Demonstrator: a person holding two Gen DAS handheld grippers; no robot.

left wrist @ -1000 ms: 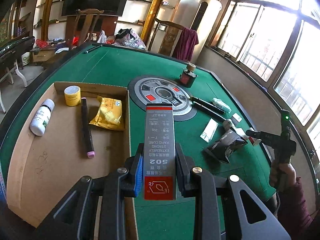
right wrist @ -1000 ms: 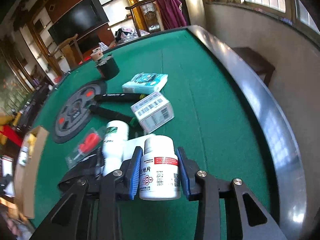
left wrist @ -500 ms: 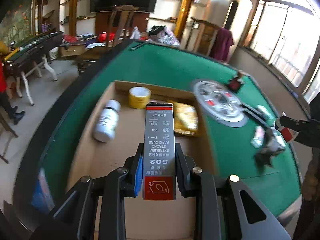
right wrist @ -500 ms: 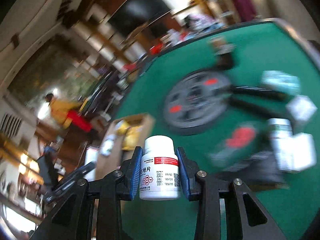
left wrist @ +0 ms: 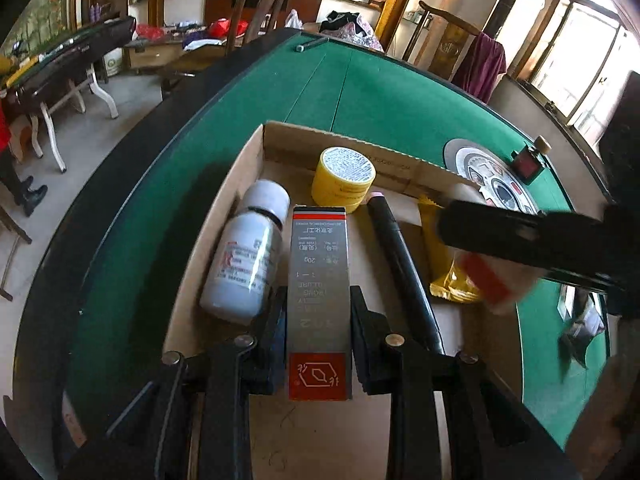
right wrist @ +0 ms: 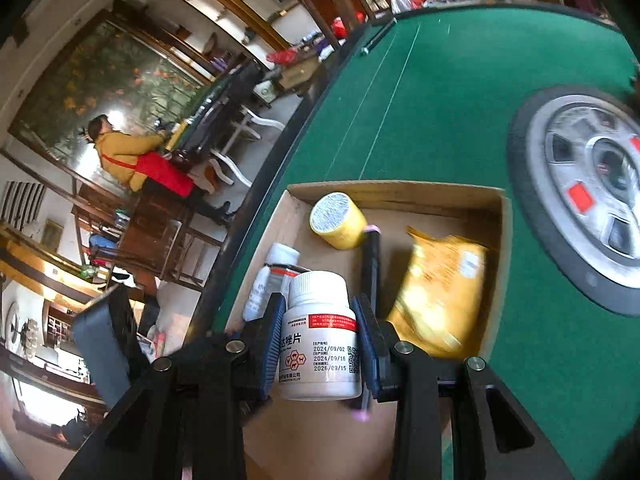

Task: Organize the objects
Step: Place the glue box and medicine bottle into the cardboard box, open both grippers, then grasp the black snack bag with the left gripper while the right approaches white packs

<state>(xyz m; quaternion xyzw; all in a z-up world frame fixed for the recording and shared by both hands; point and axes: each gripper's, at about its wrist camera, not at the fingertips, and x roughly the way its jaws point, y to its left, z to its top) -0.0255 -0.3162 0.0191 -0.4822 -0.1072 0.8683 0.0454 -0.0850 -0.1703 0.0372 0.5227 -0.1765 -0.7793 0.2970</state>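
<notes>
My left gripper [left wrist: 319, 312] is shut on a tall grey glue box [left wrist: 319, 264] with a red end, held over the open cardboard box [left wrist: 340, 140]. In the cardboard box lie a white bottle [left wrist: 248, 256], a yellow round tin [left wrist: 344, 180], a black marker [left wrist: 404, 268] and a yellow packet [left wrist: 448, 280]. My right gripper [right wrist: 320, 320] is shut on a white pill bottle [right wrist: 320, 340] with a red label band, above the near part of the same cardboard box [right wrist: 400, 192]. In the left wrist view the right gripper [left wrist: 520, 240] shows as a blurred black bar over the box's right side.
A round grey disc [right wrist: 580, 192] is set in the green felt table [right wrist: 420, 100] right of the box. A small dark bottle [left wrist: 530, 160] stands beyond it, and loose packets [left wrist: 580, 324] lie at the right. A seated person [right wrist: 132, 160] is off the table's left.
Both grippers swung left from the loose items and disc to above the cardboard box, each keeping its object. The right gripper now crosses the left wrist view.
</notes>
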